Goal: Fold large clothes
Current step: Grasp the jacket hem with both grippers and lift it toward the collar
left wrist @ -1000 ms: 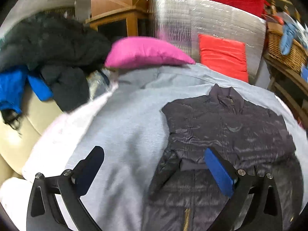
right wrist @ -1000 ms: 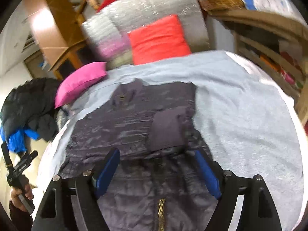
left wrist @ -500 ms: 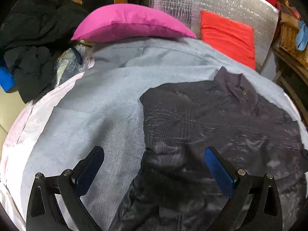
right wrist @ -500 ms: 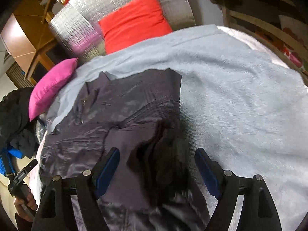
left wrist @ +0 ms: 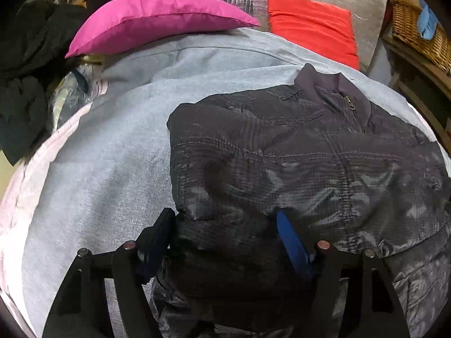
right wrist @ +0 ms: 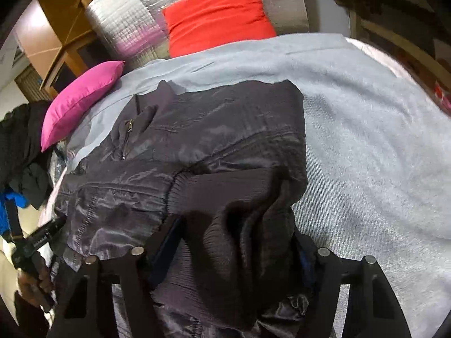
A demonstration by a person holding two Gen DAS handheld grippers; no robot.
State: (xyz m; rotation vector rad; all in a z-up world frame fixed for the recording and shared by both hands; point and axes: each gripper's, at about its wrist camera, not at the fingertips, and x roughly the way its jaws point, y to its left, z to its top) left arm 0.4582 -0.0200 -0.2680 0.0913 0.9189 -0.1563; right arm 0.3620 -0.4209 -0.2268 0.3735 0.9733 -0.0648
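Note:
A dark grey quilted jacket (left wrist: 296, 163) lies on a pale grey blanket (left wrist: 107, 163), collar toward the pillows, with both sleeves folded in over its front. It also fills the right wrist view (right wrist: 197, 146). My left gripper (left wrist: 225, 239) has its fingers partly closed around bunched jacket fabric at the left side. My right gripper (right wrist: 239, 256) has its fingers partly closed around the ribbed hem and folded fabric on the right side. The gripped folds hide the inner pads.
A pink pillow (left wrist: 157, 19) and a red pillow (left wrist: 310, 25) lean at the head against a silver padded panel (right wrist: 124, 25). Dark clothes (left wrist: 19, 64) are heaped at the left. A wicker basket (left wrist: 417, 33) stands at the right. The left gripper's handle and hand (right wrist: 33, 256) show.
Both grippers have dropped down onto the jacket and their fingers have narrowed around its fabric. The jacket's lower part now bunches up between the fingers.

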